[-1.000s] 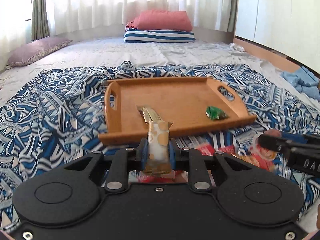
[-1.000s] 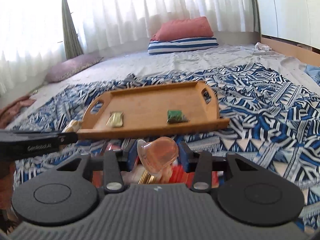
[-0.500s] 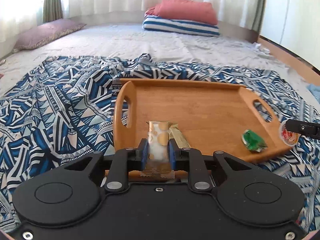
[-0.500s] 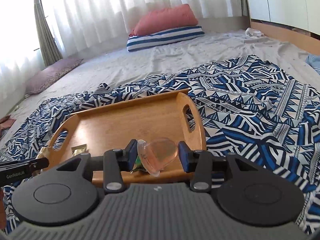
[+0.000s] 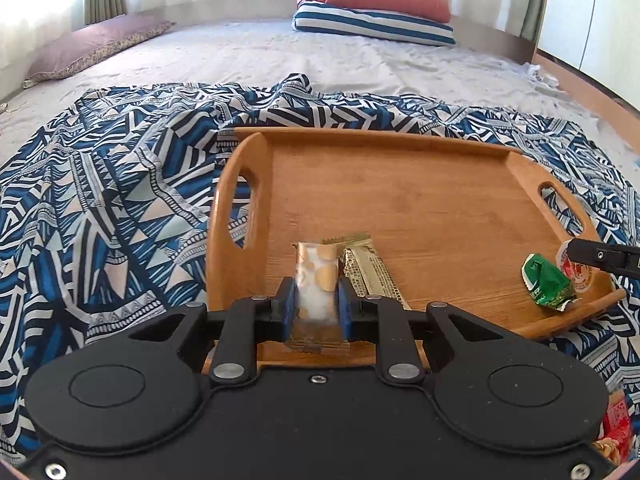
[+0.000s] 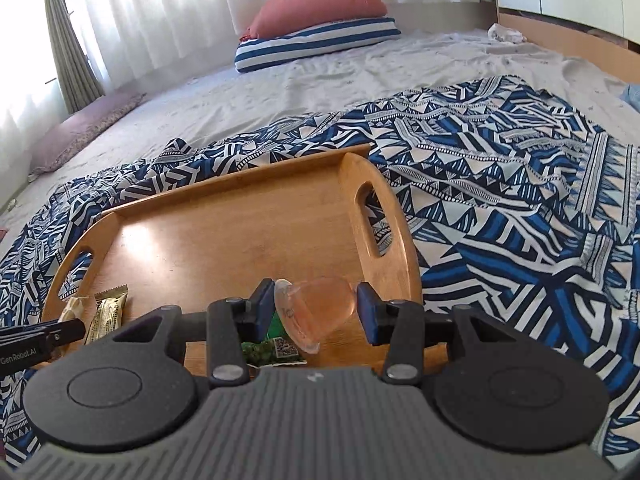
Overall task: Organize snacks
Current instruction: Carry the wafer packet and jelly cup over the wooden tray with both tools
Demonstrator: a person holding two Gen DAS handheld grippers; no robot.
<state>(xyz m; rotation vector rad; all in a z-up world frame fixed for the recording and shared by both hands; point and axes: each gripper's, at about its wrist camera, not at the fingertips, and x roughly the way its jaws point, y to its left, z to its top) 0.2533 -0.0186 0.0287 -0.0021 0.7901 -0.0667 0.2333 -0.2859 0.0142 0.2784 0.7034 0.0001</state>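
Note:
A wooden tray (image 5: 400, 200) (image 6: 240, 232) with two cut-out handles lies on a blue patterned blanket. My left gripper (image 5: 316, 298) is shut on a gold-dotted snack bar (image 5: 318, 280), held over the tray's near left part. Beside it a gold wrapped bar (image 5: 366, 268) (image 6: 106, 312) lies flat on the tray. A green packet (image 5: 546, 280) (image 6: 266, 350) rests near the tray's right corner. My right gripper (image 6: 316, 308) is shut on a clear pinkish jelly cup (image 6: 318, 308), hanging over the tray's right end; the cup's printed lid (image 5: 576, 270) shows in the left wrist view.
The blue and white blanket (image 5: 120, 220) (image 6: 520, 208) spreads over a pale bed. A red cushion on a striped pillow (image 5: 376, 20) lies at the far end, a mauve pillow (image 5: 100, 46) far left. Red snack packets (image 5: 616, 432) lie near the lower right.
Both grippers have moved forward and down over the tray, each still carrying its snack. The tray looks larger and nearer in both views.

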